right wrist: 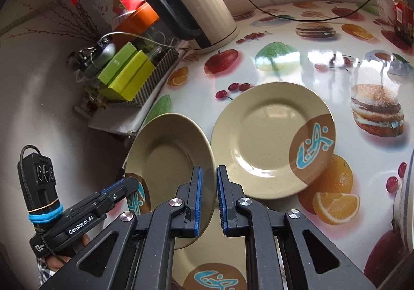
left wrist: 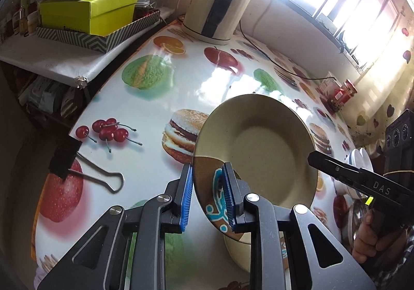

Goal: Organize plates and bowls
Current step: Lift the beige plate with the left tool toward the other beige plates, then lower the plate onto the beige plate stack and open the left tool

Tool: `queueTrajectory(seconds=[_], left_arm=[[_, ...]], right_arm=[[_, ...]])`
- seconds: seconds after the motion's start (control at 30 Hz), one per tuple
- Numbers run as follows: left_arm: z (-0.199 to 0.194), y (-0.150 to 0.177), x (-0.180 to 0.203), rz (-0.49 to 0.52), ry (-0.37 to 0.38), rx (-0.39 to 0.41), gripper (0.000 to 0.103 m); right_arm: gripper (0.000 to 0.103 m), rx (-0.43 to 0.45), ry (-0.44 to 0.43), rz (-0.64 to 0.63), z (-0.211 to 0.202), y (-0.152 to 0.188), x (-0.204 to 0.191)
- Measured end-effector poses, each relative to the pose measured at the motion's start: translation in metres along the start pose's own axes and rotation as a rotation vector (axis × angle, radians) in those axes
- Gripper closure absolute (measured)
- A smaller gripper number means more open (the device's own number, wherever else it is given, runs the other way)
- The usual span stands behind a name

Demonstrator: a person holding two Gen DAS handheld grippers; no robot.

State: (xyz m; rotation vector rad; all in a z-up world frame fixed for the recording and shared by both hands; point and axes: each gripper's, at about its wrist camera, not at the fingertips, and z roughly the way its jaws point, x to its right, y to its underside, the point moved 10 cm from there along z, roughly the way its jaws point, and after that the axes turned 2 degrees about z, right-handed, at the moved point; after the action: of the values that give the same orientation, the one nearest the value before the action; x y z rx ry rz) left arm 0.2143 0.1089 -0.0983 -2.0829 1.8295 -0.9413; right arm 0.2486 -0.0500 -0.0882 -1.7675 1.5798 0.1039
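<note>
I hold a beige plate (left wrist: 258, 150) with a brown and blue patch, tilted above the fruit-print table (left wrist: 145, 108). My left gripper (left wrist: 207, 196) is shut on its near rim; it also shows in the right wrist view (right wrist: 121, 186). My right gripper (right wrist: 208, 199) has the same plate (right wrist: 165, 150) by its right rim between nearly shut pads, and shows in the left wrist view (left wrist: 314, 156) touching that rim. A second matching plate (right wrist: 269, 134) lies flat on the table. A third (right wrist: 214, 272) lies below my grippers.
A cream kettle (left wrist: 220, 2) stands at the back with its cord across the table. Green boxes (left wrist: 90, 10) sit on a side shelf. A binder clip (left wrist: 77, 160) lies at left. Red jars (left wrist: 341, 90) stand at right, with white dishes (left wrist: 359, 160) and a metal bowl (left wrist: 354, 220).
</note>
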Motion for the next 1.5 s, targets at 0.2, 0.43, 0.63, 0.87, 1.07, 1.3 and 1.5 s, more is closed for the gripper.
queueTrajectory(seconds=[0.2, 0.43, 0.63, 0.87, 1.07, 1.3, 1.5], left_arm=[[0.003, 0.018, 0.016, 0.028, 0.01, -0.028, 0.08], [0.006, 0.037, 0.023, 0.036, 0.019, -0.057, 0.079], [0.008, 0.045, 0.026, 0.045, 0.017, -0.076, 0.079], [0.011, 0.051, 0.027, 0.049, 0.009, -0.088, 0.079], [0.014, 0.051, 0.031, 0.064, 0.003, -0.098, 0.079], [0.016, 0.051, 0.031, 0.072, -0.004, -0.099, 0.079], [0.017, 0.052, 0.03, 0.076, -0.01, -0.101, 0.079]], right_arm=[[0.091, 0.005, 0.02, 0.04, -0.012, 0.018, 0.016], [0.091, 0.004, 0.035, 0.074, -0.02, 0.036, 0.028], [0.091, 0.003, 0.04, 0.094, -0.023, 0.047, 0.035], [0.091, -0.003, 0.047, 0.094, -0.025, 0.057, 0.039], [0.091, -0.006, 0.061, 0.108, -0.025, 0.062, 0.045], [0.089, -0.008, 0.076, 0.099, -0.023, 0.065, 0.045], [0.088, 0.0, 0.088, 0.082, -0.022, 0.065, 0.044]])
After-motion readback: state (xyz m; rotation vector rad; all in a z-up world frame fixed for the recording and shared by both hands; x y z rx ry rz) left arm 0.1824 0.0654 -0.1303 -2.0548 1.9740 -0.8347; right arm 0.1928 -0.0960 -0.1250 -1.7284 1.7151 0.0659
